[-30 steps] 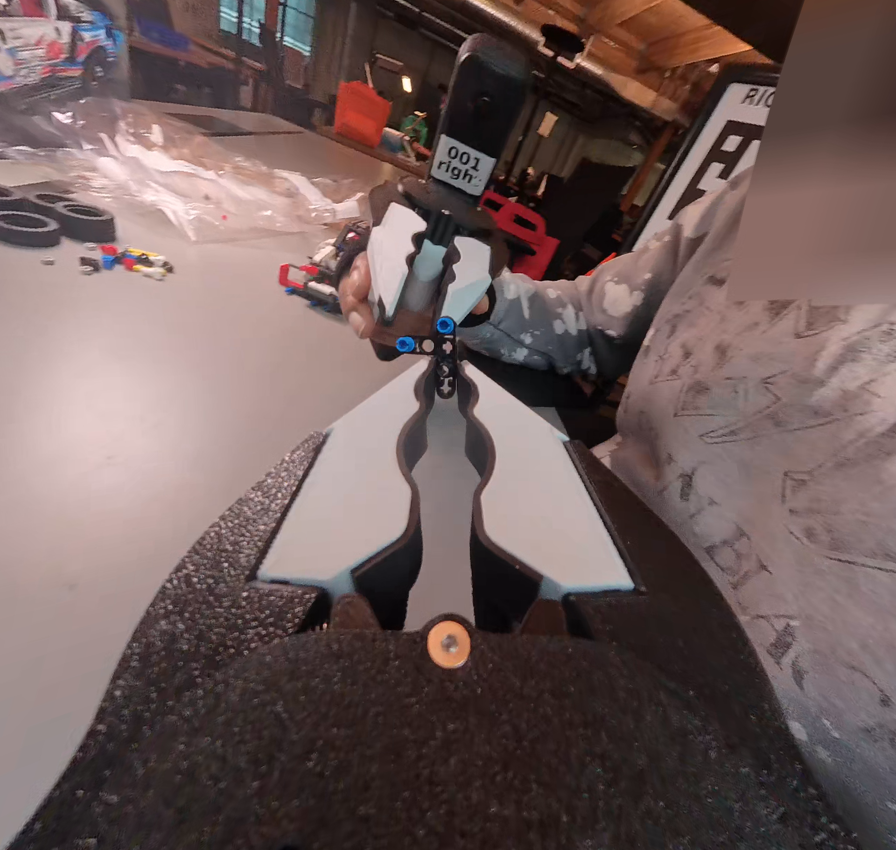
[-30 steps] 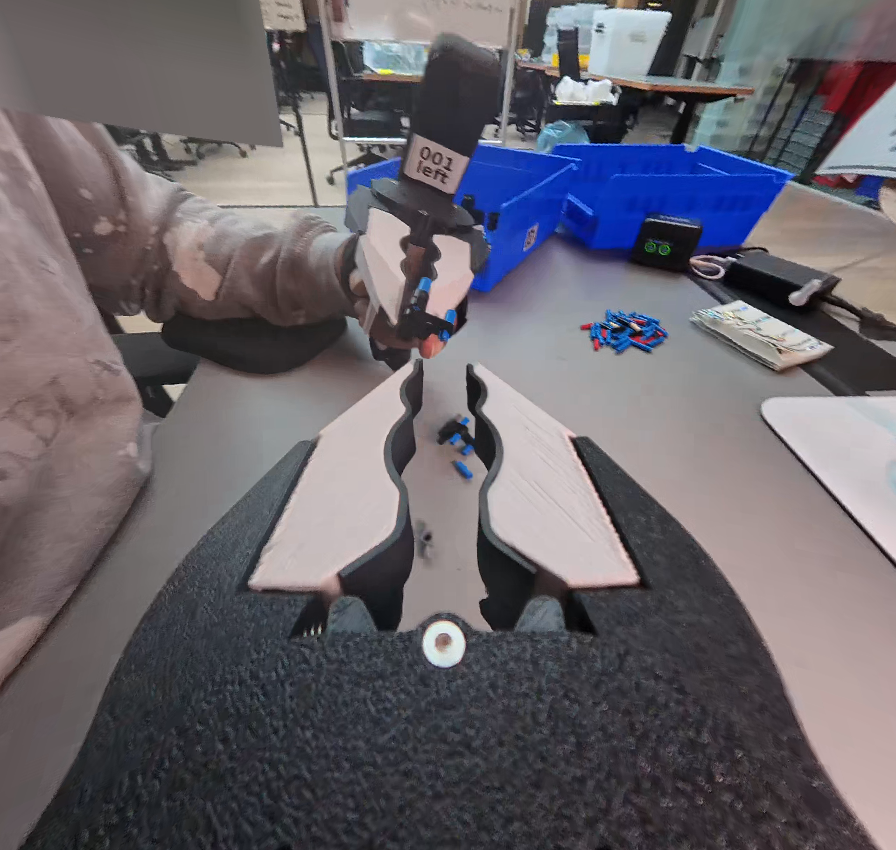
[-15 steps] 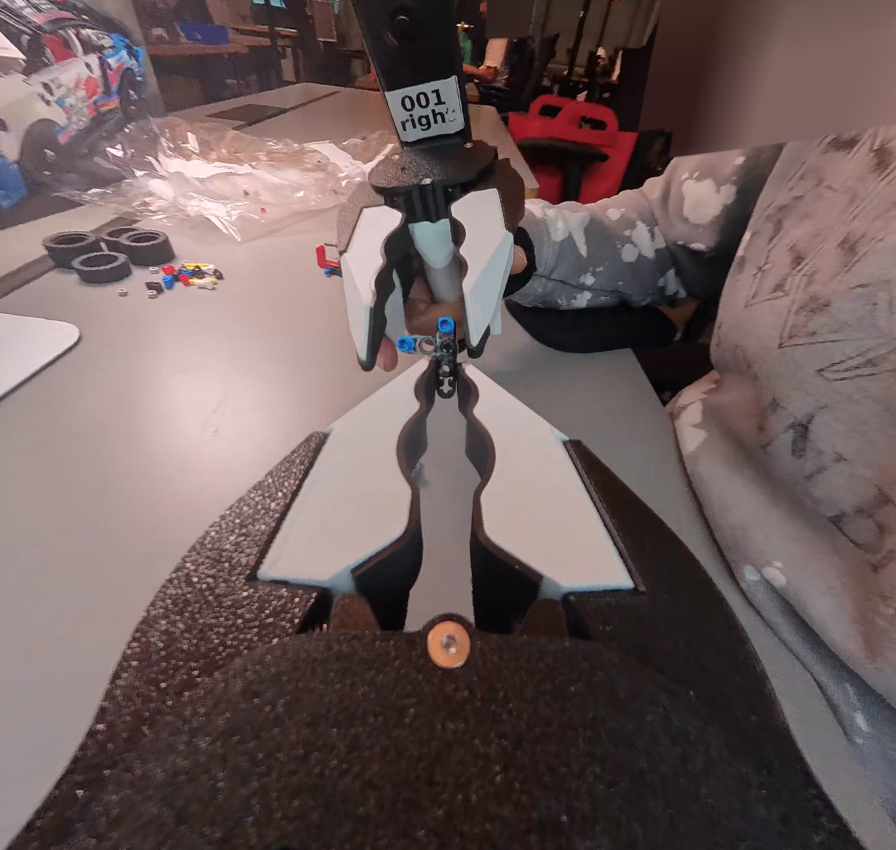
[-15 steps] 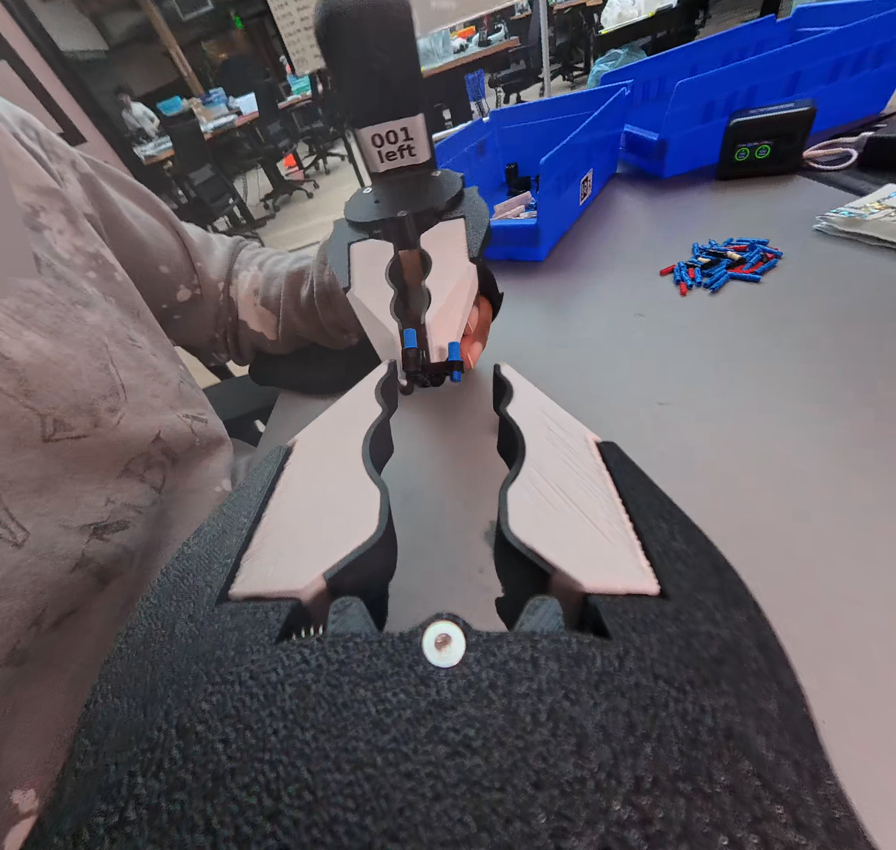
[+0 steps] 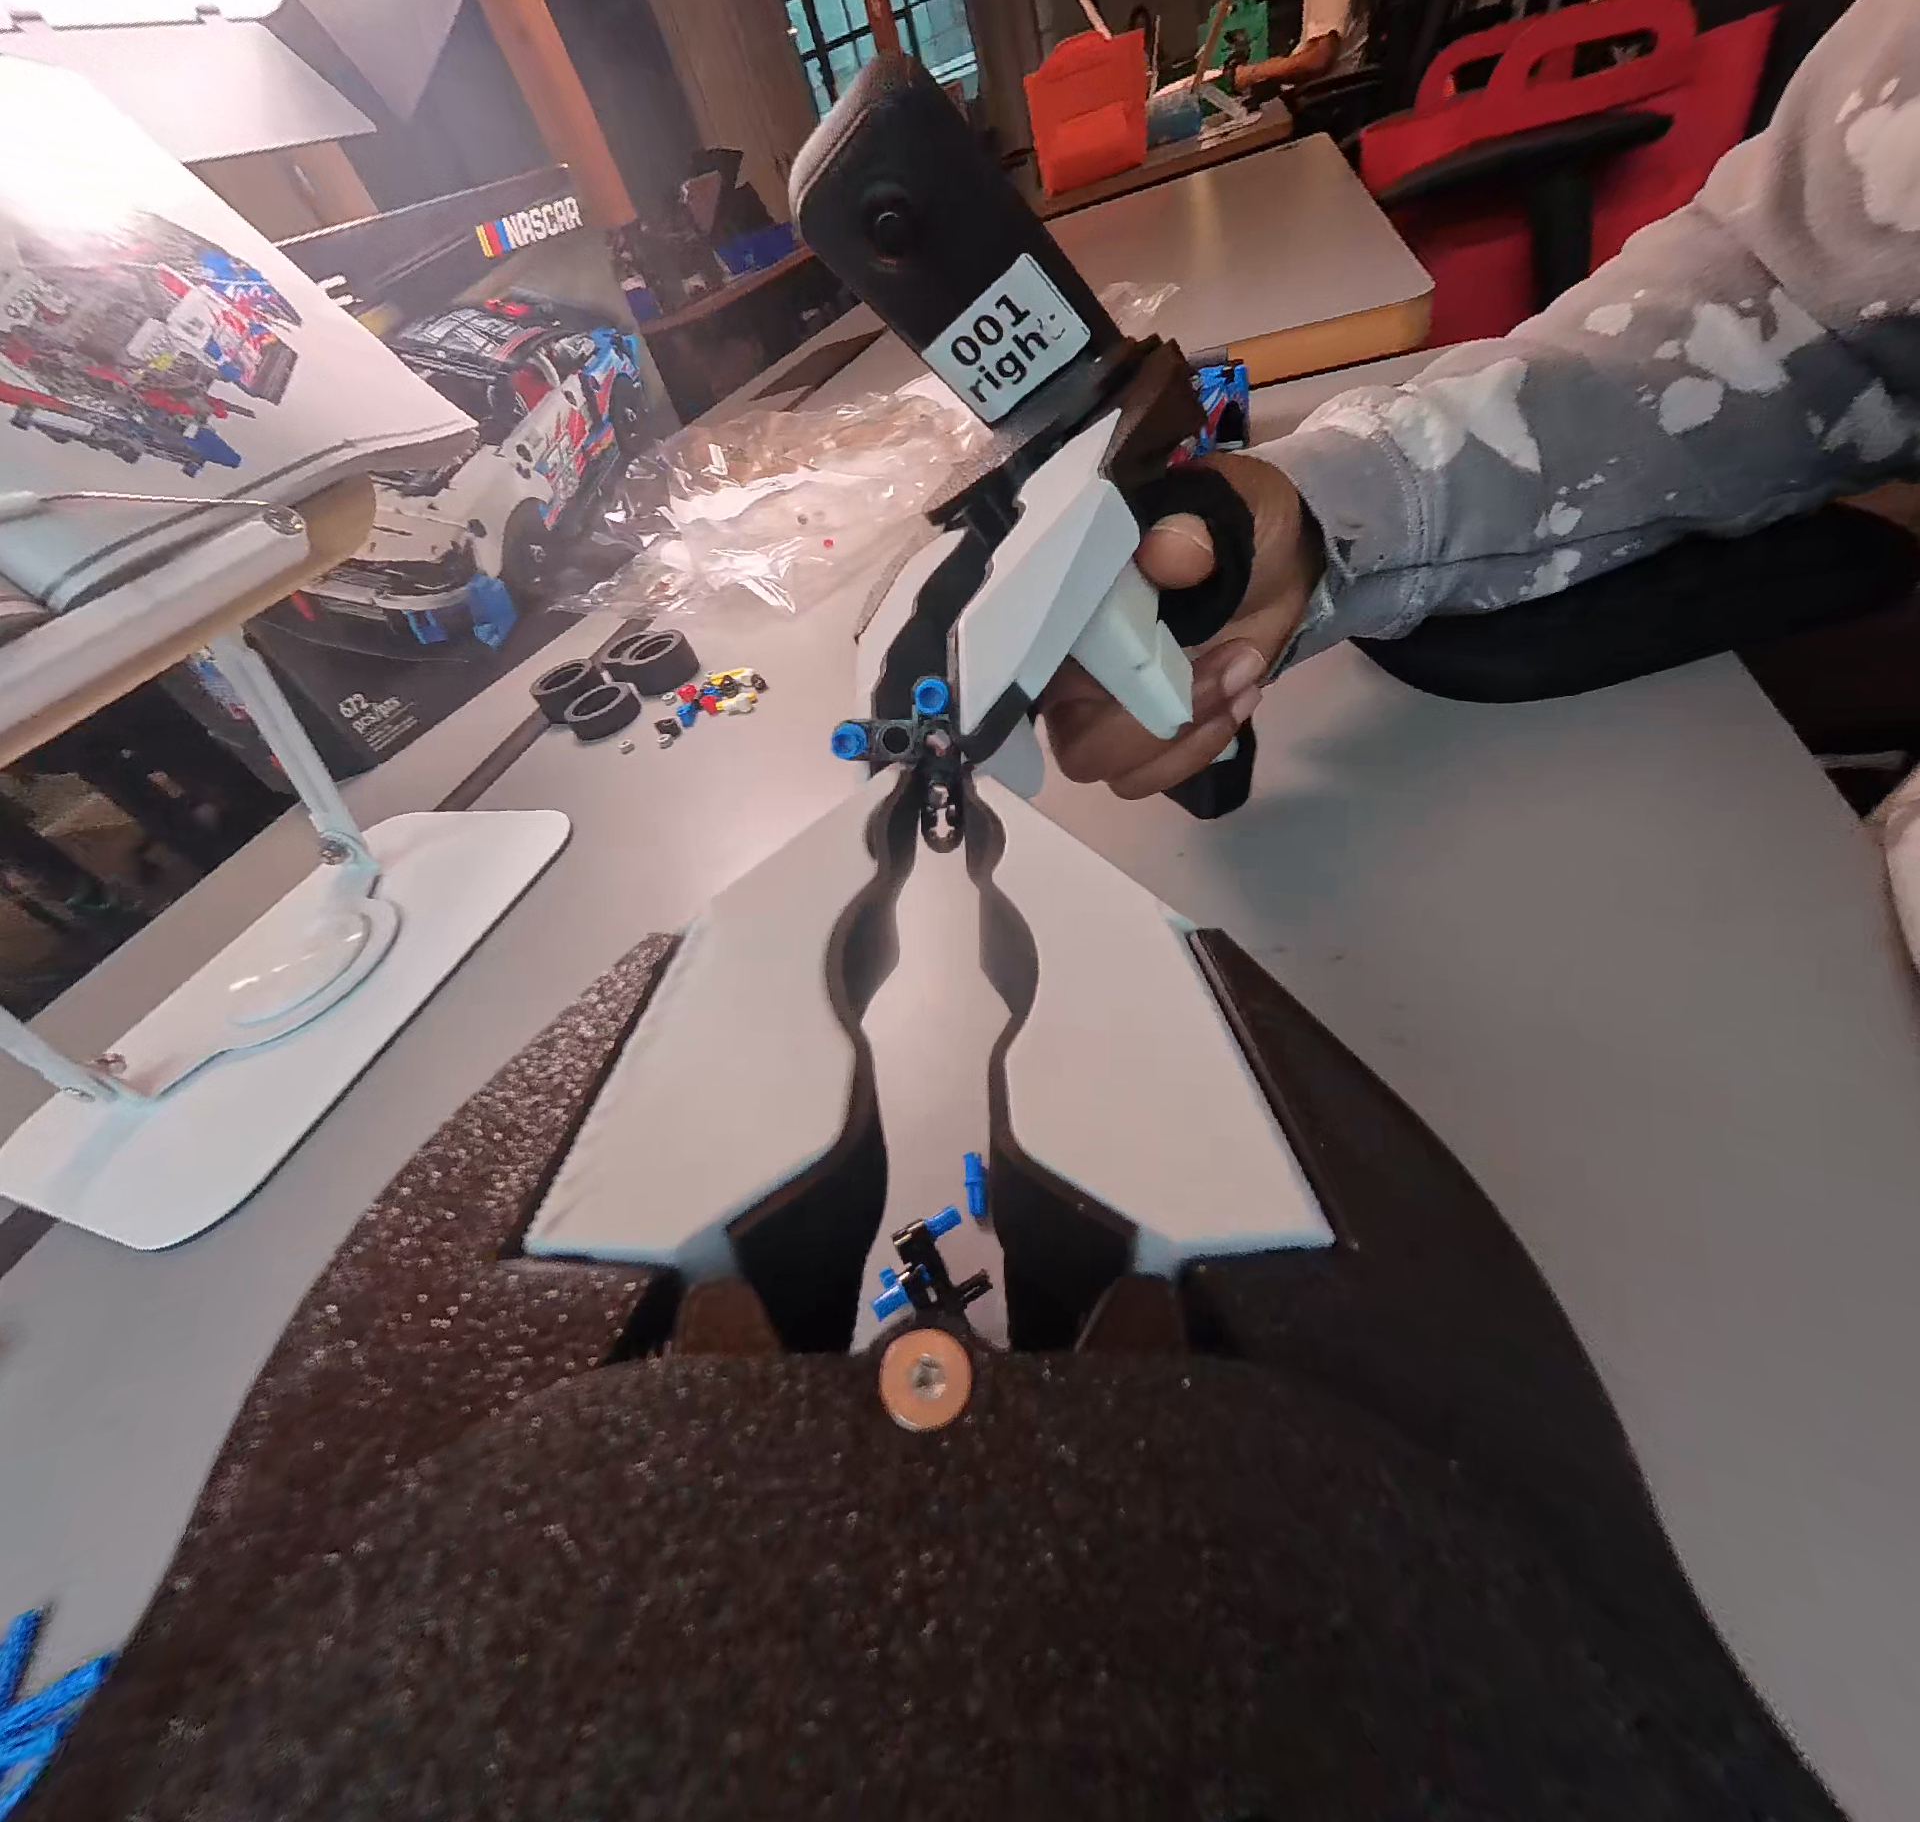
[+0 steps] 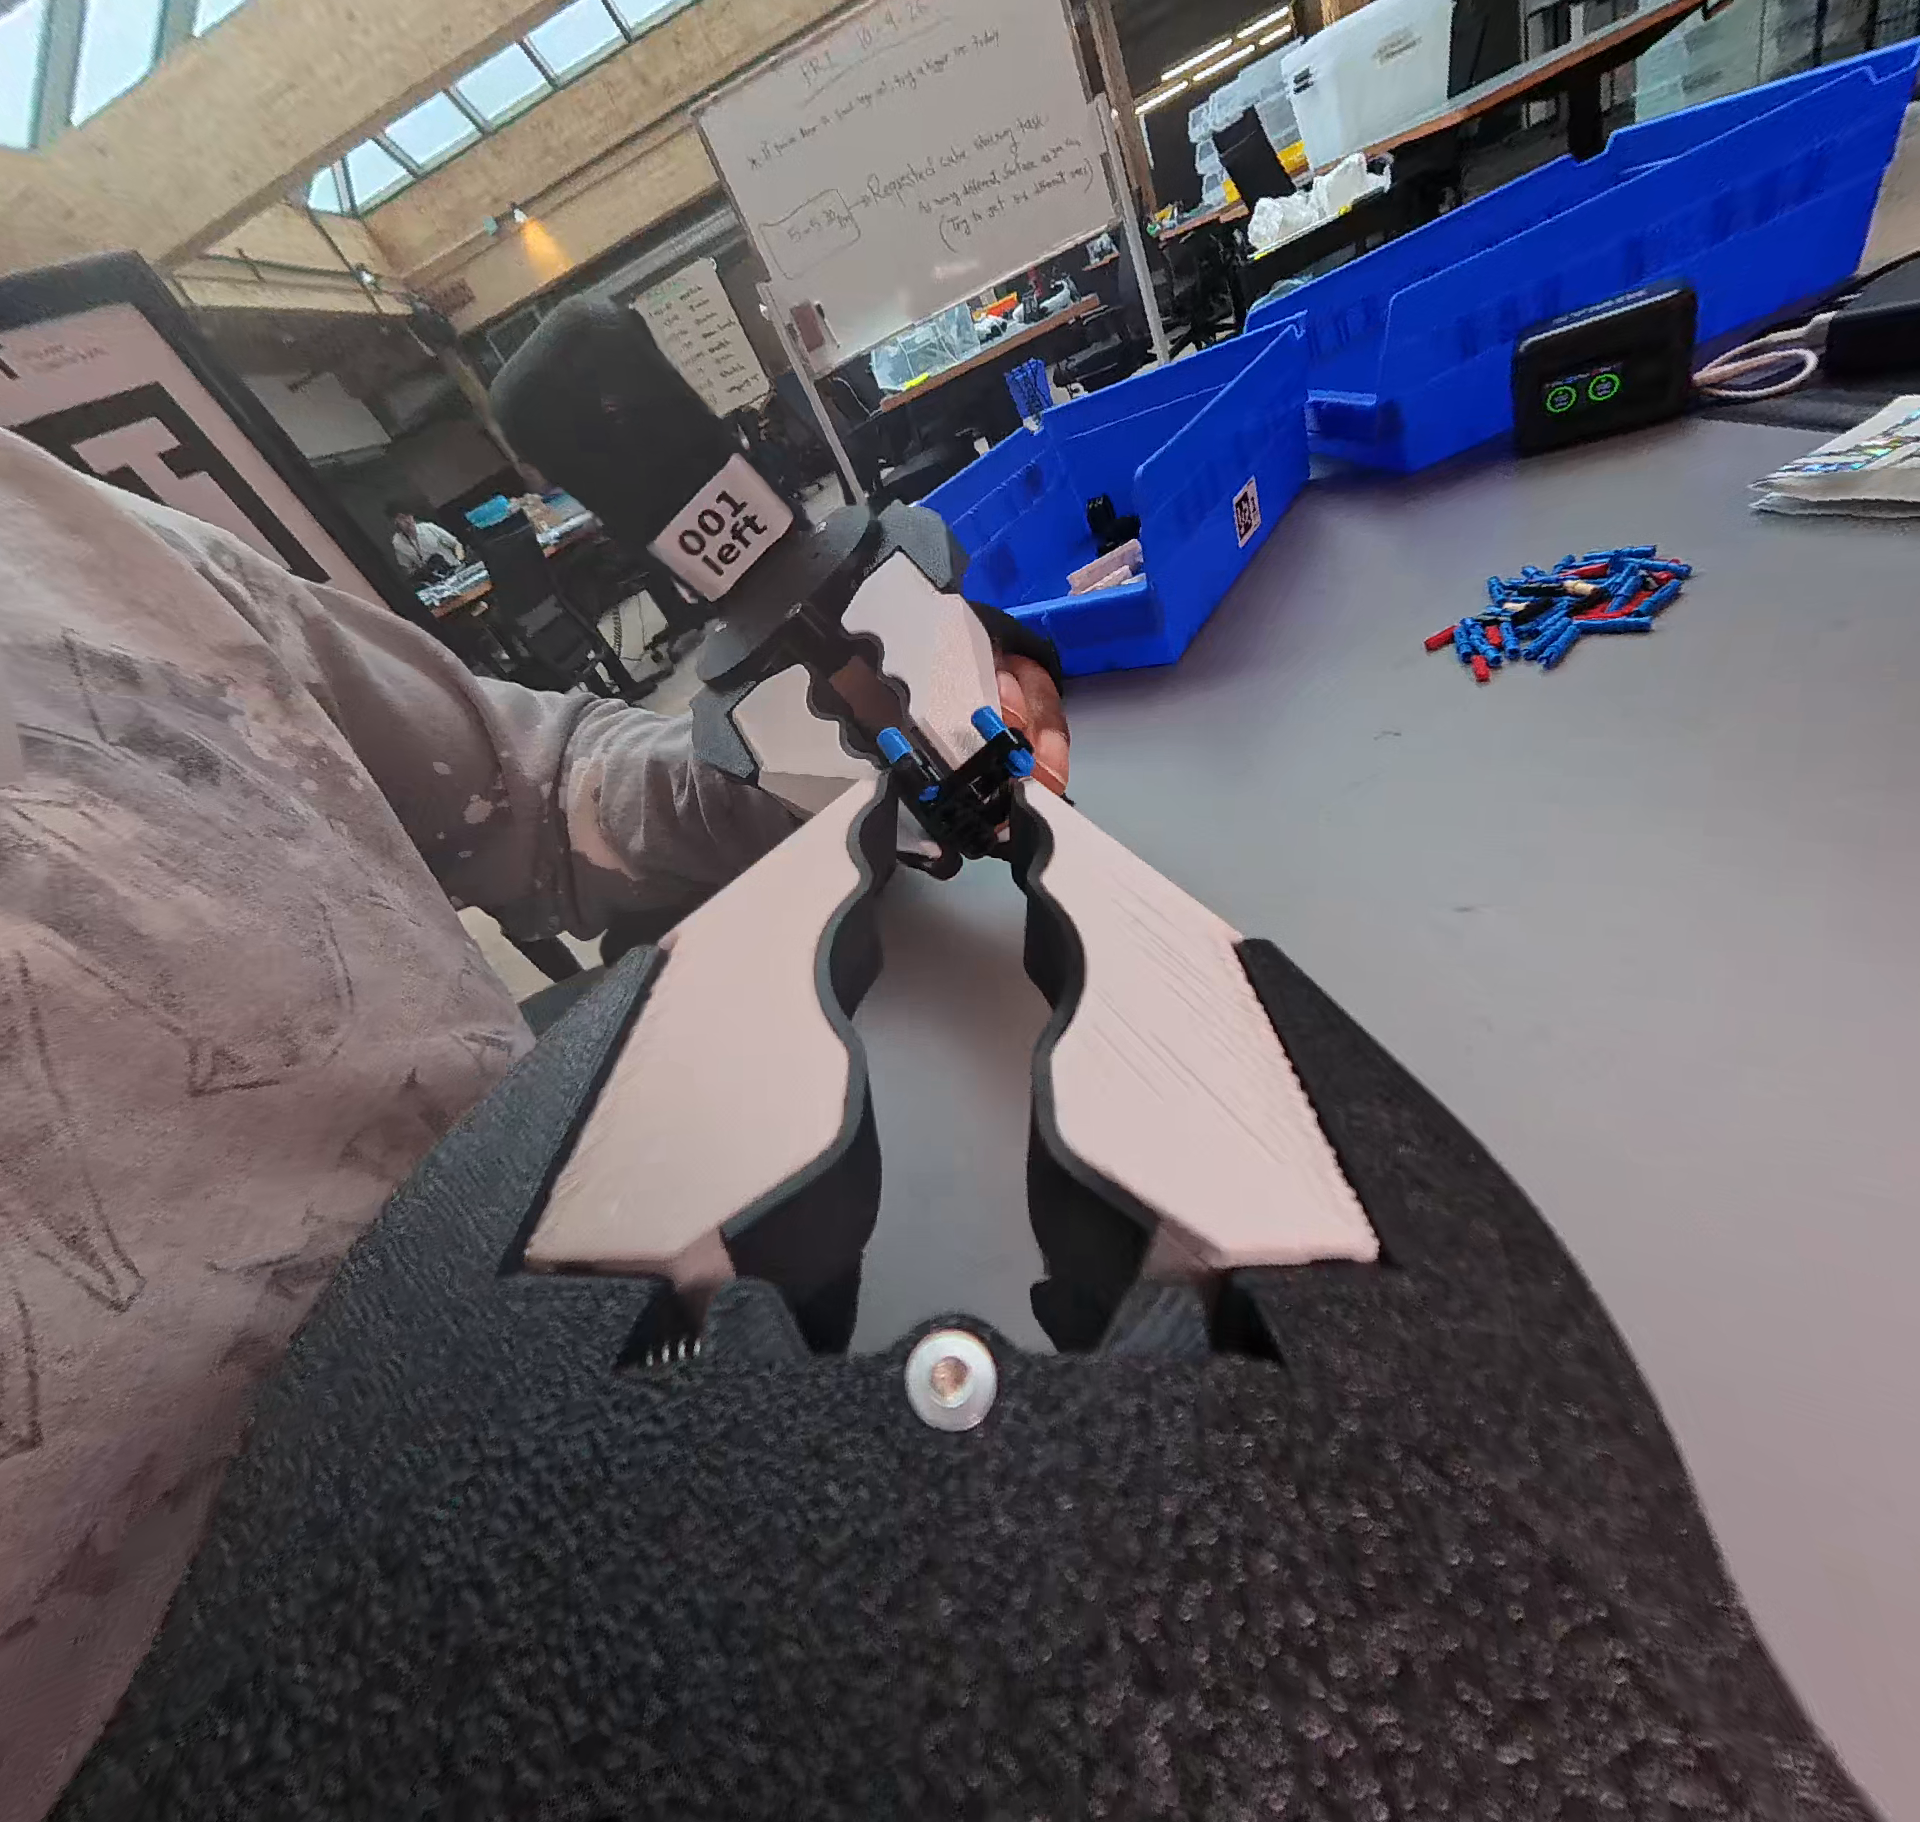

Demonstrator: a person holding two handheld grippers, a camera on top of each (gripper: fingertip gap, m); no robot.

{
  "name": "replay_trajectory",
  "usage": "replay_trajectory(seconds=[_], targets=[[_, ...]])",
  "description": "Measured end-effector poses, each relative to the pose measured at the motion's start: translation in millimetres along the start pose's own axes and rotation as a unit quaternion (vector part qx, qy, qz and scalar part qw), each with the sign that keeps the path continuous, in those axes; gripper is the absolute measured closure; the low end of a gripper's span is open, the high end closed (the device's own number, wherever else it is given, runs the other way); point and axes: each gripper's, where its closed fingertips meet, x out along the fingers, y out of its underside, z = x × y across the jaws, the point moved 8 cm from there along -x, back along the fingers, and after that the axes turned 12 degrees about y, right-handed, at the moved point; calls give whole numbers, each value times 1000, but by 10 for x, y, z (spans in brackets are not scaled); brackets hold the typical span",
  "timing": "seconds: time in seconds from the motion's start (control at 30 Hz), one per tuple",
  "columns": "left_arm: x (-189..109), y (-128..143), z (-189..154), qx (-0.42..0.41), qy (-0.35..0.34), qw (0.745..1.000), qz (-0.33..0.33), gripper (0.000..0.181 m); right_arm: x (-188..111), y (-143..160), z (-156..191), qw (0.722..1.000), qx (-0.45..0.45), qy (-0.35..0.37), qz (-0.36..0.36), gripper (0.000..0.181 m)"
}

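My left gripper is shut on a small black connector piece with blue pins and holds it above the grey table. My right gripper faces it tip to tip, and its jaws are narrowed onto the same piece from both sides. The right gripper also shows in the left wrist view, held by a hand. The left gripper also shows in the right wrist view. A loose black piece with blue pins and a blue pin lie on the table below.
A pile of blue and red pins, blue bins and a black device with green lights are on the right. Black tyres, small coloured parts, plastic bags and a white booklet stand are on the left. Both grippers' tips are close together, under 4 cm apart.
Both grippers have tilted and swung round together. My right jaws, wide half a second ago, have narrowed onto the piece. The left gripper has kept its hold.
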Motion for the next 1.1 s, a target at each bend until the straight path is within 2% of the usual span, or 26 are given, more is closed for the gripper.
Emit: replay_trajectory(seconds=[0.13,0.2,0.3,0.57,0.8,0.93,1.0,1.03,1.1], targets=[[-89,-1,72,-110,69,989,-63,157,-75,-73,2,997,-71,29,-5,172],[-164,9,166,-176,86,975,-104,159,-112,-82,-1,989,-132,65,3,172],[-152,73,246,-257,92,955,-115,164,-76,-23,55,979,-186,86,14,172],[-135,122,306,-307,58,945,-99,174,37,43,99,928,-314,199,28,172],[-124,157,355,-354,30,928,-110,177,137,77,172,847,-428,313,48,172],[-137,178,371,-370,26,921,-117,178,164,98,203,816,-476,325,43,172],[-154,167,369,-372,40,919,-123,179,153,102,214,819,-486,306,28,171],[-168,155,367,-370,52,919,-127,179,134,97,215,831,-479,284,21,171],[-181,133,348,-361,79,920,-129,179,80,70,203,873,-431,227,13,162]])
